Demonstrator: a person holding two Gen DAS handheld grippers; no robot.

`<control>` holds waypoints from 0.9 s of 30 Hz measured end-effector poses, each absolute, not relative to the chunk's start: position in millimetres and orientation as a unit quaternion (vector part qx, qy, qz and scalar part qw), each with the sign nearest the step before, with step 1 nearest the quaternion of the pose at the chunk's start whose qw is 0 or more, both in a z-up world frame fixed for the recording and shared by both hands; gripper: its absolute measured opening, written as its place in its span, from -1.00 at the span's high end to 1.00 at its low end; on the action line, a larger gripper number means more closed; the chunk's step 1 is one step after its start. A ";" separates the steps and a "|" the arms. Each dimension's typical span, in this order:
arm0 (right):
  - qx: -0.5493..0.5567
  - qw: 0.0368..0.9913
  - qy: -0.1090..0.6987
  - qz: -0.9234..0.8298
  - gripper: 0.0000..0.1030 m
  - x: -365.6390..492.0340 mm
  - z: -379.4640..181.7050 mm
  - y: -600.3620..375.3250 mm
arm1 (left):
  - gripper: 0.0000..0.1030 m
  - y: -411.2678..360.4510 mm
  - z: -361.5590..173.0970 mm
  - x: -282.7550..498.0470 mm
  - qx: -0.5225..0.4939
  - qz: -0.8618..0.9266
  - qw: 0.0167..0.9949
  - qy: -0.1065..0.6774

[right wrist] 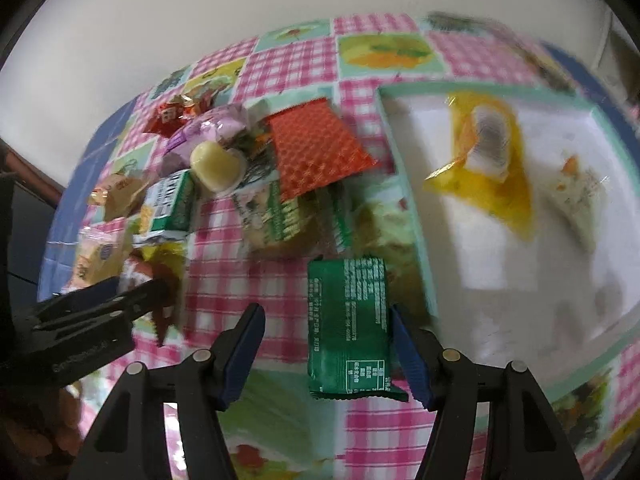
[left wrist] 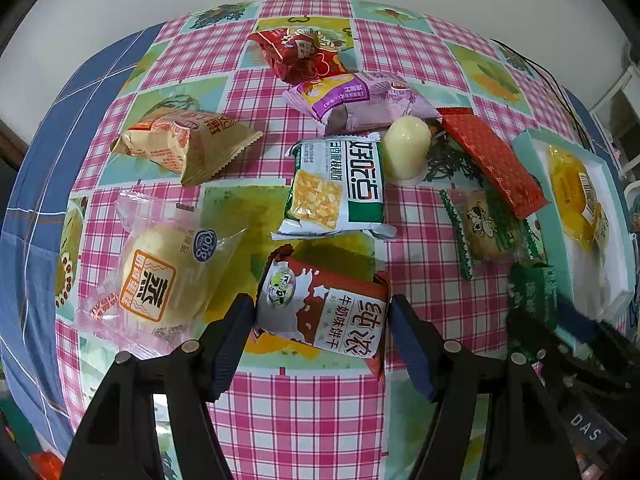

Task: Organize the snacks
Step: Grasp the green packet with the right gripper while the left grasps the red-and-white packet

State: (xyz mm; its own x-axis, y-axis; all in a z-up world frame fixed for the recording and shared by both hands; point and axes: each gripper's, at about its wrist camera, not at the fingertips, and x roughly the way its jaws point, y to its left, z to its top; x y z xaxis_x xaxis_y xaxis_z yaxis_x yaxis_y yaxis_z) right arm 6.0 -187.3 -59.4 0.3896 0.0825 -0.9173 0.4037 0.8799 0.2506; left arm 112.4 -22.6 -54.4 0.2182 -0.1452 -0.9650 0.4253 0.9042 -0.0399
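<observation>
Currently the milk biscuit packet (left wrist: 324, 312) is bracketed near the table's front by the wide-spread left gripper (left wrist: 322, 312); the green packet (right wrist: 347, 324) sits between the right gripper's (right wrist: 326, 332) parted fingers, beside the tray (right wrist: 404, 184). Both should be squeezed centrally, gently.

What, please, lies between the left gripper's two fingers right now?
In the left wrist view, the brown-and-white milk biscuit packet lies between the left gripper's open fingers.
</observation>
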 end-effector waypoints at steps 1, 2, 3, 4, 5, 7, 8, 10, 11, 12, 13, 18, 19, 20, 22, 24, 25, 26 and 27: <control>0.234 0.799 0.546 -0.094 -0.30 6.2 -63.0 -187.7 | -0.37 -22.5 -54.4 112.6 0.116 -0.185 0.772 0.597; 0.239 0.797 0.547 -0.092 -0.30 6.0 -65.0 -188.0 | -0.37 -22.5 -54.8 112.6 0.116 -0.185 0.771 0.598; 0.243 0.795 0.548 -0.092 -0.30 5.7 -66.6 -188.7 | -0.37 -21.9 -54.9 112.8 0.114 -0.185 0.771 0.598; 0.245 0.796 0.546 -0.093 -0.30 5.3 -66.9 -189.7 | -0.37 -21.4 -55.0 113.2 0.113 -0.184 0.771 0.599; 0.245 0.797 0.544 -0.095 -0.30 5.1 -66.8 -190.2 | -0.37 -21.3 -55.3 113.3 0.112 -0.184 0.771 0.599; 0.240 0.797 0.544 -0.102 -0.30 5.7 -67.2 -190.5 | -0.37 -21.1 -55.6 113.3 0.112 -0.184 0.771 0.599; 0.231 0.798 0.546 -0.108 -0.30 6.9 -67.7 -189.4 | -0.37 -21.2 -55.5 113.2 0.112 -0.184 0.771 0.599; 0.203 0.800 0.553 -0.114 -0.30 8.5 -67.5 -185.3 | -0.37 -21.2 -56.1 113.6 0.111 -0.182 0.771 0.599; 0.187 0.801 0.556 -0.117 -0.30 10.2 -68.0 -181.5 | -0.37 -21.3 -56.4 113.8 0.111 -0.182 0.771 0.599; 0.170 0.801 0.561 -0.120 -0.30 12.1 -68.8 -177.0 | -0.37 -21.3 -56.3 113.7 0.111 -0.182 0.772 0.599; 0.155 0.802 0.564 -0.123 -0.30 13.5 -69.5 -173.3 | -0.37 -21.6 -56.5 113.6 0.112 -0.182 0.772 0.599; 0.110 0.803 0.572 -0.130 -0.34 17.4 -72.8 -159.7 | -0.37 -22.5 -59.2 114.3 0.121 -0.179 0.771 0.599; 0.114 0.803 0.570 -0.130 -0.34 16.7 -72.7 -160.1 | -0.37 -22.7 -59.6 114.5 0.123 -0.178 0.771 0.599; 0.112 0.803 0.570 -0.130 -0.35 16.6 -72.8 -159.1 | -0.37 -23.5 -60.1 114.1 0.123 -0.178 0.771 0.598; 0.101 0.803 0.574 -0.122 -0.58 16.6 -73.9 -153.9 | -0.37 -23.8 -60.6 114.2 0.123 -0.177 0.772 0.599; 0.096 0.802 0.579 -0.106 -0.75 17.9 -76.5 -147.5 | -0.37 -25.0 -60.7 113.8 0.124 -0.177 0.772 0.598; 0.092 0.802 0.581 -0.103 -0.81 17.1 -77.8 -142.0 | -0.37 -26.0 -61.2 113.1 0.124 -0.176 0.772 0.598; 0.093 0.800 0.583 -0.103 -0.83 18.1 -78.3 -140.3 | -0.37 -26.0 -61.1 113.1 0.124 -0.176 0.772 0.598; 0.097 0.799 0.584 -0.105 -0.84 18.8 -78.8 -139.1 | -0.37 -25.8 -61.1 113.0 0.124 -0.177 0.772 0.598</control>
